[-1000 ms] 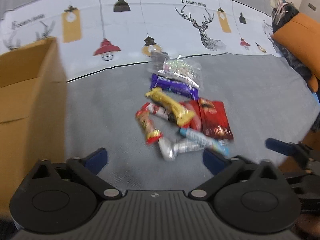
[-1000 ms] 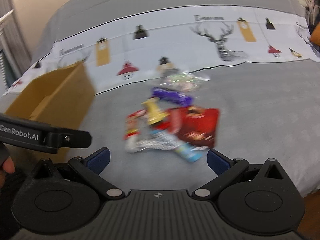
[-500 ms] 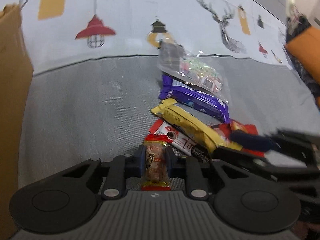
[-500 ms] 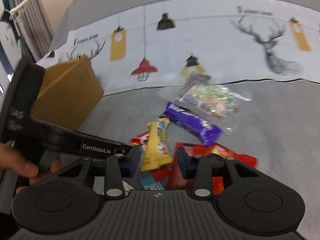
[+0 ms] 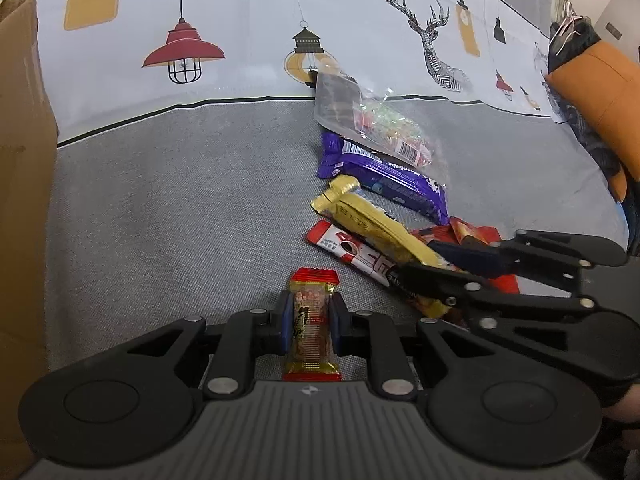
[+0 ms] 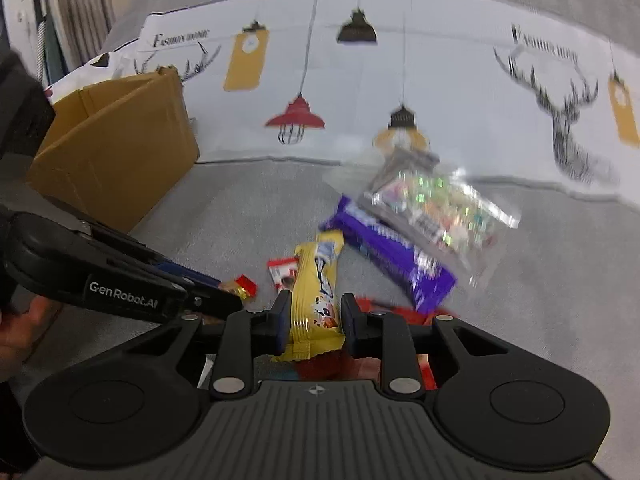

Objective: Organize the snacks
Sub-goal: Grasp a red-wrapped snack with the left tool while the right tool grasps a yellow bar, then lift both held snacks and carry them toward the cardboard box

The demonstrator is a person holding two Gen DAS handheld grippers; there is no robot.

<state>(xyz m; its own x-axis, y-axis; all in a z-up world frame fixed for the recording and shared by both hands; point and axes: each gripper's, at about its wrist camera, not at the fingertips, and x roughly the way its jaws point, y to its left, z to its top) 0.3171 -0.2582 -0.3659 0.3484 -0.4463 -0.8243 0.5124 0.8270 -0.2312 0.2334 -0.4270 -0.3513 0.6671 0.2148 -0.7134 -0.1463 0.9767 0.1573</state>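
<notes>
Grey bedding with a lamp-and-deer print carries the snack heap. My left gripper (image 5: 310, 326) has just been closing and now pinches a small red-ended bar (image 5: 312, 332) lengthwise between its pads. My right gripper (image 6: 314, 322) has just been closing too, pads pressing the yellow bar (image 6: 316, 300) near its lower end. I judge both grips suit a lift toward the cardboard box (image 6: 116, 148) at ten o'clock. Purple wrapper (image 6: 394, 256) waits at two o'clock.
</notes>
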